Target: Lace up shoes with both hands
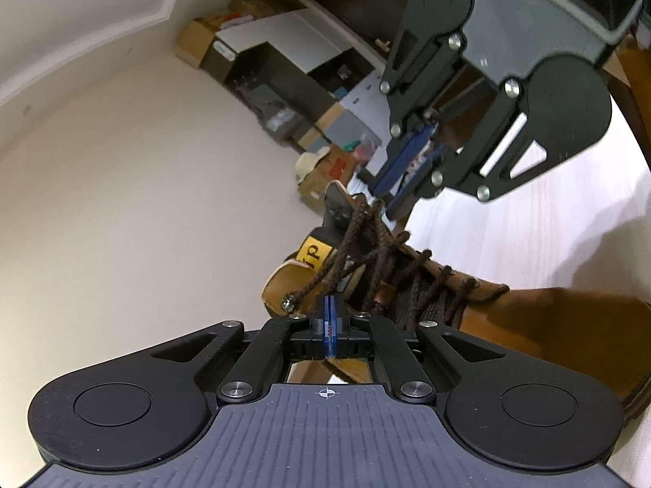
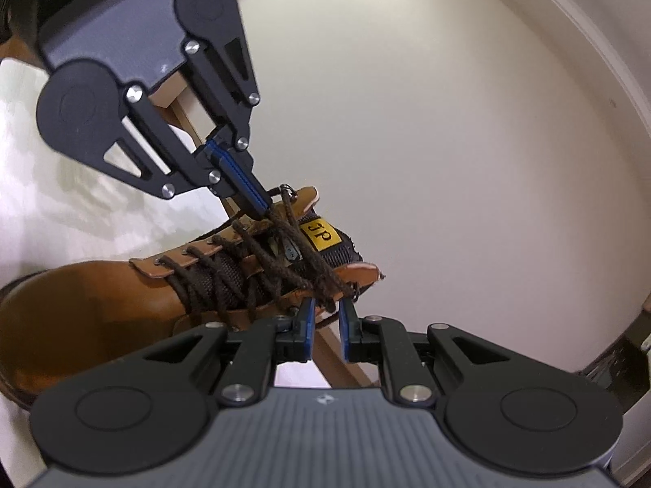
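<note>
One tan leather boot [image 2: 93, 297] lies on a pale tabletop [image 2: 61, 187], its opening toward a cream wall, and two black grippers with blue pads work at its collar from opposite sides. One dark brown lace [image 2: 260, 260] criss-crosses the tongue, which carries one yellow label [image 2: 319, 236] (printed with black letters). The left gripper [image 2: 263, 203] has its pads pressed together, tips at the lace near the top hook on its side of the collar; whether a strand is actually caught between them cannot be told. The right gripper [image 2: 325, 313] stands partly open, with crossing lace strands lying at the gap between its pads, and no clear pinch shows. Only the left wrist view shows a stack of cardboard boxes [image 1: 321, 171] and dark equipment along the far wall, and the right gripper [image 1: 400, 191] from outside, pads apart above the collar. Only the right wrist view shows the boot's rounded toe and dark sole edge.
</note>
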A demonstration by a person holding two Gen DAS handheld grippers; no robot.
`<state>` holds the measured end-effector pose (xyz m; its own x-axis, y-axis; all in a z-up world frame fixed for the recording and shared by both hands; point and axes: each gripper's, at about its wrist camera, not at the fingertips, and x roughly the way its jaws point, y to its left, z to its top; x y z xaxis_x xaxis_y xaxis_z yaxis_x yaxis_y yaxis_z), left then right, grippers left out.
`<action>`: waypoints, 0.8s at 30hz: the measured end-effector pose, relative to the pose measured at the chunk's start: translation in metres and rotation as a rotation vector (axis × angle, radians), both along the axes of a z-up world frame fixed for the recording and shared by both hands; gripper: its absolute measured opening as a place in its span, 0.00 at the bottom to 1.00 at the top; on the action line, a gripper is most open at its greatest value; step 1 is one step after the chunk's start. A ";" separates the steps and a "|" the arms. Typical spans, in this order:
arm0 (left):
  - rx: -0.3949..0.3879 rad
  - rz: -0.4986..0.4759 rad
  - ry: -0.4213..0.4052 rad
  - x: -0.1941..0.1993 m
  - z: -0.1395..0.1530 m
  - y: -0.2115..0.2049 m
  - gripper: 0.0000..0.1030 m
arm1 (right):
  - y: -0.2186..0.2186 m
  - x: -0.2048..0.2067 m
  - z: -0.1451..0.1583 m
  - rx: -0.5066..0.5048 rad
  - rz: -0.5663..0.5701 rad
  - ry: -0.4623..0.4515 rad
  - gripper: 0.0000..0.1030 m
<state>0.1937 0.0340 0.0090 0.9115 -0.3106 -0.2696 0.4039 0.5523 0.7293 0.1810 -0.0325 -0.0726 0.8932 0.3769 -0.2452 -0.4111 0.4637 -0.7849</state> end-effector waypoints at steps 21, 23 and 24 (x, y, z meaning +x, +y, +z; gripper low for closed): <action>0.016 -0.032 -0.041 -0.009 0.006 0.003 0.07 | 0.000 -0.012 0.004 0.057 0.057 0.060 0.02; 0.043 -0.032 -0.045 -0.009 0.003 0.002 0.10 | -0.001 -0.013 0.004 0.050 0.048 0.025 0.06; 0.063 -0.032 -0.052 -0.008 0.000 0.002 0.10 | -0.002 -0.013 0.004 0.046 0.039 0.010 0.11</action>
